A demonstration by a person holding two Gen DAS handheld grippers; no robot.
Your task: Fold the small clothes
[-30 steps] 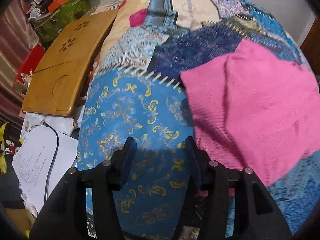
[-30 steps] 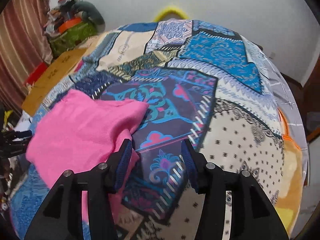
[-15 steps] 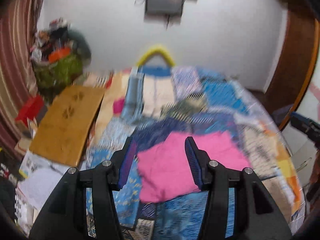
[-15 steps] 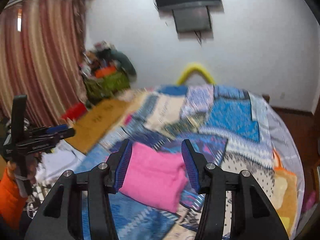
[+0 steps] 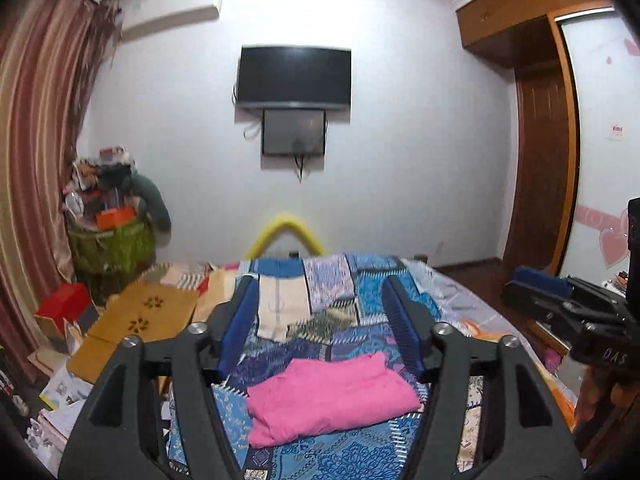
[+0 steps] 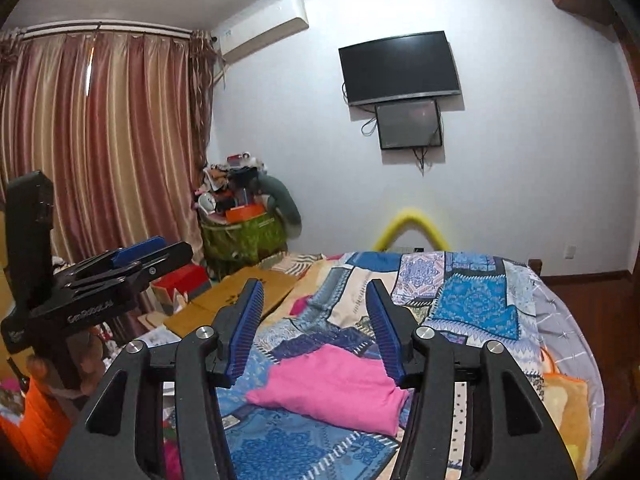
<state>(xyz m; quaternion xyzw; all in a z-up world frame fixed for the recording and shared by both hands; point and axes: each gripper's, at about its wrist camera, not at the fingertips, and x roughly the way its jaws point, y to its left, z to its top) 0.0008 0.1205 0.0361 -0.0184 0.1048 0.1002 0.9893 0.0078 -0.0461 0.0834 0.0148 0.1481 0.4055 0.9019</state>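
A pink garment (image 5: 332,394) lies folded into a compact rectangle on the patchwork bedspread (image 5: 332,300); it also shows in the right wrist view (image 6: 332,390). My left gripper (image 5: 320,292) is open and empty, held well above and back from the garment. My right gripper (image 6: 314,294) is open and empty, also raised away from it. The right gripper shows at the right edge of the left wrist view (image 5: 560,300), and the left gripper at the left of the right wrist view (image 6: 132,258).
A wooden lap desk (image 5: 136,320) and papers (image 5: 60,392) lie left of the bed. A green basket of clutter (image 5: 112,244) stands in the corner by the curtain (image 6: 100,152). A wardrobe (image 5: 560,140) stands right. A TV (image 5: 294,76) hangs on the far wall.
Both grippers have lifted up and pulled back from the folded pink garment, from close over it to a high level view of the room. The garment stays where it lay.
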